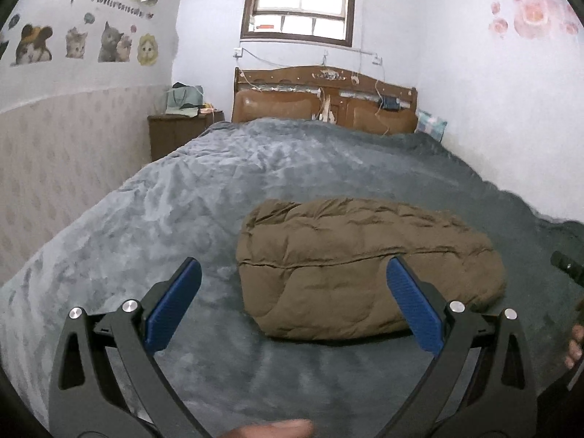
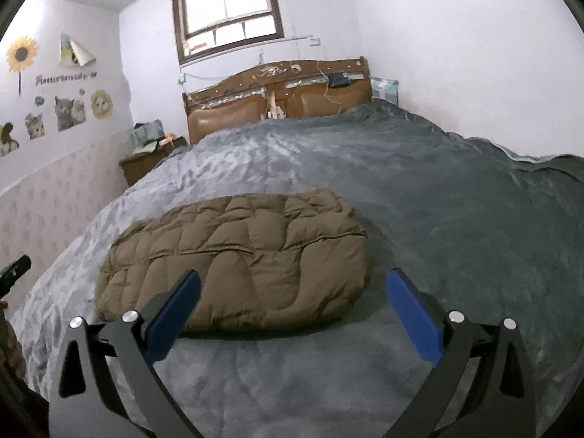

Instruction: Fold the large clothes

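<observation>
A brown quilted puffer garment [image 1: 368, 266] lies folded into a thick bundle on the grey blanket of the bed [image 1: 182, 211]. It also shows in the right wrist view [image 2: 237, 259]. My left gripper [image 1: 294, 277] is open and empty, held just before the bundle's near edge, its right blue pad [image 1: 414, 306] in front of the fabric. My right gripper [image 2: 292, 288] is open and empty, just before the bundle's near right end; its left blue pad [image 2: 175, 314] overlaps the garment's near edge.
The bed [image 2: 438, 219] has a wooden headboard [image 1: 325, 98] under a window [image 1: 301, 0]. A brown nightstand [image 1: 179, 135] with bags stands left of it. A pillow [image 1: 430, 124] lies at the right wall. The other gripper's tip [image 1: 567, 266] shows at the right edge.
</observation>
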`<action>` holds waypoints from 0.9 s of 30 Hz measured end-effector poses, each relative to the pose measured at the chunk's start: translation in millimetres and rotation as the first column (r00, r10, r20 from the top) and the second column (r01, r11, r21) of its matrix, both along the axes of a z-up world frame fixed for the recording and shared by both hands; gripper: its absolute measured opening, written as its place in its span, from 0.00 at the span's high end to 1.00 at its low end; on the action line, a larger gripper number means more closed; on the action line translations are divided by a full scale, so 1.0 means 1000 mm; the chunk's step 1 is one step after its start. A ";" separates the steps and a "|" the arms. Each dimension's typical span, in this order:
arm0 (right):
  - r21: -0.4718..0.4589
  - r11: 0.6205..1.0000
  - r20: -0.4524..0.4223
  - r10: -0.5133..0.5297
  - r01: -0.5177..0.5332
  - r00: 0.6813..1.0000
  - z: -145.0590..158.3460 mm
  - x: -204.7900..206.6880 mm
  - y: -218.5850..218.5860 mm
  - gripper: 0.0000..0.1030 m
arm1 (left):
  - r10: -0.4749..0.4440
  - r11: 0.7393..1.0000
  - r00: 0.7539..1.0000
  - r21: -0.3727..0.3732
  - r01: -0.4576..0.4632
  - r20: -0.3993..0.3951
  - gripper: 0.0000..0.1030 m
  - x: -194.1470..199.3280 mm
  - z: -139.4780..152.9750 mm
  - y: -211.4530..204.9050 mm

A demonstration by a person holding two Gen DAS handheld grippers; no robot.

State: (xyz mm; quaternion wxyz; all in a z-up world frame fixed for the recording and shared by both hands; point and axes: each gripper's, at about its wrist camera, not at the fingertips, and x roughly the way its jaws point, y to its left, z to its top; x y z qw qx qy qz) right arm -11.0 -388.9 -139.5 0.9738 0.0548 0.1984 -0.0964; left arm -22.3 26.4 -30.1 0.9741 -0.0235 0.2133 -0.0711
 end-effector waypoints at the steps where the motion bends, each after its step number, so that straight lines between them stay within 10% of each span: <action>1: -0.006 1.000 -0.006 0.003 -0.003 1.000 -0.001 0.001 0.002 0.02 | 0.015 1.000 1.000 0.022 -0.015 0.000 0.03 0.000 0.000 -0.002; 27: -0.002 1.000 -0.048 0.020 -0.020 0.999 -0.008 0.002 0.012 0.02 | 0.025 0.998 1.000 0.049 -0.024 -0.011 0.03 -0.007 -0.006 0.005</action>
